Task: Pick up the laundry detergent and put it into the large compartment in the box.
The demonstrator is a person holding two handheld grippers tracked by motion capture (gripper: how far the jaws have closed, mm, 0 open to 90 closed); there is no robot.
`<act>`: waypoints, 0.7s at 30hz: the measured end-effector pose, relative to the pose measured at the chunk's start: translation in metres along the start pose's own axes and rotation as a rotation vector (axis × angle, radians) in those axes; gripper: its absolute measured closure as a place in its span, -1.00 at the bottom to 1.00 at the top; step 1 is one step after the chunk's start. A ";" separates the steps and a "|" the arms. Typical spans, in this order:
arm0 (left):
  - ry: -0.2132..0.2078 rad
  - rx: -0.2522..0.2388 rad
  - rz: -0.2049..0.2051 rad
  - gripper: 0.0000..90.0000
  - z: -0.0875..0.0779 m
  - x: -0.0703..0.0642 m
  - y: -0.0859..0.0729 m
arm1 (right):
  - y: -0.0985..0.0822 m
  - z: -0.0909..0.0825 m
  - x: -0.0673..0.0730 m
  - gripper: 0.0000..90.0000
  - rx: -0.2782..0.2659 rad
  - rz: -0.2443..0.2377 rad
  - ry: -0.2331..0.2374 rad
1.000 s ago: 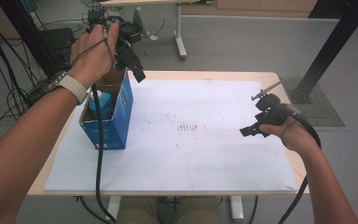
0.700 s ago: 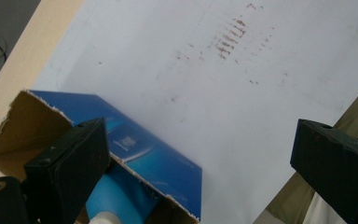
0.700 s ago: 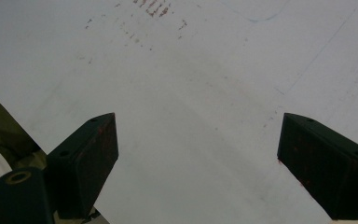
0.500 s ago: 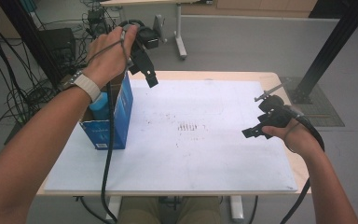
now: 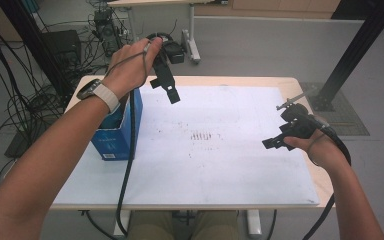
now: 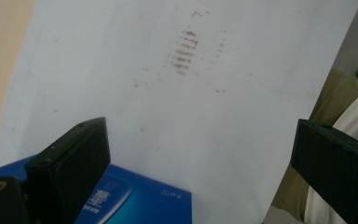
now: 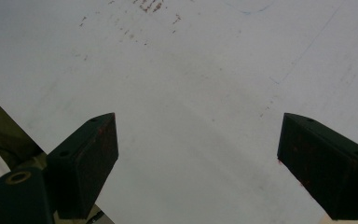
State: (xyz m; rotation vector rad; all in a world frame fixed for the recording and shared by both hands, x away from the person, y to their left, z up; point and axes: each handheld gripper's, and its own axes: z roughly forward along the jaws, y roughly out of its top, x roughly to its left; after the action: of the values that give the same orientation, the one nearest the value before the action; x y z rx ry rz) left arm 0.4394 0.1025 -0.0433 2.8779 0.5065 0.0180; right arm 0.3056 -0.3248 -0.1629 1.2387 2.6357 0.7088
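My left gripper (image 5: pixel 166 86) hangs above and just right of the blue box (image 5: pixel 114 134), jaws spread wide, empty. Right gripper (image 5: pixel 279 141), likewise open, waits well right of it. Advise descending squarely over the box's opening.

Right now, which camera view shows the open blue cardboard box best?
The high view: the open blue cardboard box stands at the table's left edge, partly behind the left forearm. The left gripper view catches just a blue corner between its open jaws. The right gripper view looks at the white mat.
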 end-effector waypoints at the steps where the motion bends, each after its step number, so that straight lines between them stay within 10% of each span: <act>1: -0.006 0.004 0.006 -0.89 0.003 0.001 0.001 | 0.000 0.000 0.000 -0.73 0.001 0.000 0.001; 21: -0.060 0.040 0.085 -0.88 0.048 -0.003 0.010 | 0.004 0.002 0.003 -0.73 0.000 -0.004 0.000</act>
State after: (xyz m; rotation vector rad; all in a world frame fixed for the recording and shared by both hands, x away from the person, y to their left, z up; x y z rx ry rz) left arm 0.4423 0.0825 -0.0877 2.9271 0.3781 -0.0657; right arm 0.3071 -0.3192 -0.1626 1.2338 2.6377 0.7082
